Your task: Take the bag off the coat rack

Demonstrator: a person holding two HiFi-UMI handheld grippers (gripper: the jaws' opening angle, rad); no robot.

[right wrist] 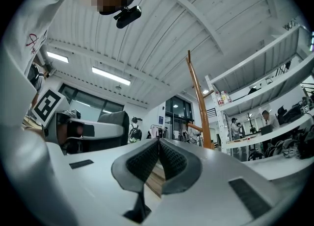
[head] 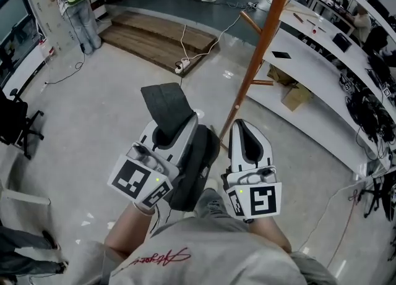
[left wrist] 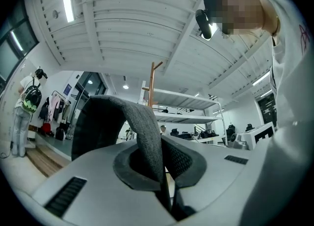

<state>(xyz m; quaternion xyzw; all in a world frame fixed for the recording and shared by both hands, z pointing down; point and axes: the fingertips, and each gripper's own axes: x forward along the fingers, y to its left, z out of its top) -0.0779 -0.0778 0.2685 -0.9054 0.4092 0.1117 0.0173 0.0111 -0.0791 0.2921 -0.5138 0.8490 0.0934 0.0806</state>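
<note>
My left gripper [head: 170, 130] is shut on the bag's grey strap [head: 166, 106], which sticks up out of the jaws as a folded loop. The dark bag body [head: 193, 169] hangs beside and under that gripper, close to my chest. In the left gripper view the strap [left wrist: 130, 122] arches over the left gripper [left wrist: 159, 156], pinched between the pads. The orange-brown coat rack [head: 263, 42] stands just ahead, apart from the bag, with bare pegs; the coat rack [left wrist: 152, 85] also rises behind the strap. My right gripper [head: 246, 138] is shut and holds nothing, its pads [right wrist: 171, 159] pressed together, with the coat rack [right wrist: 198, 102] beyond.
A long white curved desk [head: 322, 86] runs along the right, with a cardboard box [head: 296, 97] beneath it. A wooden platform [head: 161, 39] and a power strip with cable [head: 182, 64] lie ahead. An office chair [head: 15, 123] stands at the left; a person [head: 77, 5] stands far left.
</note>
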